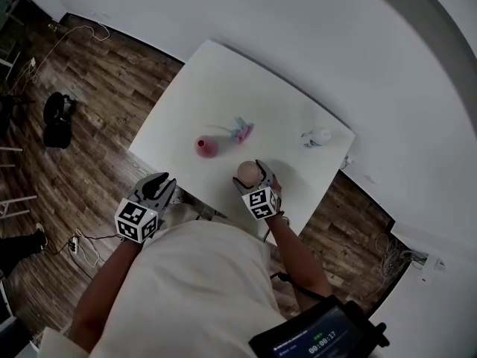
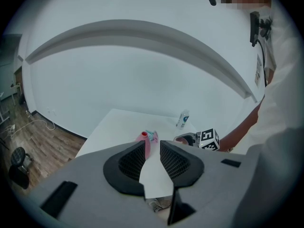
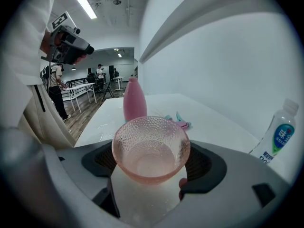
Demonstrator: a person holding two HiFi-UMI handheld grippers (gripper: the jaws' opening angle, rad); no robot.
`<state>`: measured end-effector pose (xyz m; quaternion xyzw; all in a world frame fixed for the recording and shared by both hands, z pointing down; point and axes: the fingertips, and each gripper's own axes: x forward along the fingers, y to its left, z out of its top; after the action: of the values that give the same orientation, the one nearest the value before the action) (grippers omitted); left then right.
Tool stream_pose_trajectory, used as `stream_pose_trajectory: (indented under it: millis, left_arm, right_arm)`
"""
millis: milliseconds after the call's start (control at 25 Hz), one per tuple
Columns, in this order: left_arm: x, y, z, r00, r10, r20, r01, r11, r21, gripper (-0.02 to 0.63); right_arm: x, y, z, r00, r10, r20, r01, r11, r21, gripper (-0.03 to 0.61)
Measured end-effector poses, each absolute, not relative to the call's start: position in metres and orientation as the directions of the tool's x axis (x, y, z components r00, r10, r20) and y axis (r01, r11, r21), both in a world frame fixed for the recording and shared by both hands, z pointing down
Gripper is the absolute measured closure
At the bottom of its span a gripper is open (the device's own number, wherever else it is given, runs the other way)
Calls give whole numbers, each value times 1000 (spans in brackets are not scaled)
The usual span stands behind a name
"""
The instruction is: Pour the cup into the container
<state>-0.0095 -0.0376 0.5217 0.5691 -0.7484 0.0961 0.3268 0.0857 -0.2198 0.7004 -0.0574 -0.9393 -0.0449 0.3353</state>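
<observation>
Cup [image 3: 151, 148] of pink dimpled glass sits upright on the white table [image 1: 216, 88] near its front edge, with nothing visible inside. The right gripper [image 1: 253, 176] has it between wide-set jaws, a pad against each side. At about 10 o'clock from the cup and close by stands the pink bottle [image 1: 206, 147], upright and narrow-necked; its walls are opaque, so any contents are hidden. A small pink and teal object [image 1: 242, 130] lies at 12 o'clock from the cup, just beside the bottle. A clear water bottle [image 1: 316, 137] with a blue label stands well apart at 2 o'clock, near the table's far right corner. Bare tabletop lies between cup and bottle. The left gripper [image 1: 161, 183] hangs off the table's front edge at 8 o'clock from the cup, its jaws a little apart and holding nothing. Cables and a black object [image 1: 56, 119] lie on the wooden floor [image 1: 97, 170] at 9 o'clock.
</observation>
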Motion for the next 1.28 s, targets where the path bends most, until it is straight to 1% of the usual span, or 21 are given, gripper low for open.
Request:
stream_pose_trajectory:
  millis: [40,120,560,760,920,1280]
  left_arm:
    - [-10,-38,522,-140,-789,599,-914,335,228,506]
    - [-10,-37,521,-141,-787,600,-914,337,227,506]
    - [-11,-35,522,-147,-786,601,-912,342,225,506]
    - [-13,-33,521,-152,-790,594,-910,347,229,506]
    - [-14,-33,522,-150,-795,587,-908,346,236,506]
    - [-25,-32,520,-132,-818,560,-913,321,253,507]
  right_arm:
    - [85,-221,699,-773,75,630,136,990,48,165]
    - [83,-221,697,-777,74,626,134,990,49,176]
    - [81,-221,697,-757,67,650,130,990,49,184]
    - [76,-223,676,-773,34,633,83,995,49,187]
    - [71,-218,657,-779,55,625,86,996,20,189]
    - [68,-195,615,-754,107,648,142,990,2,189]
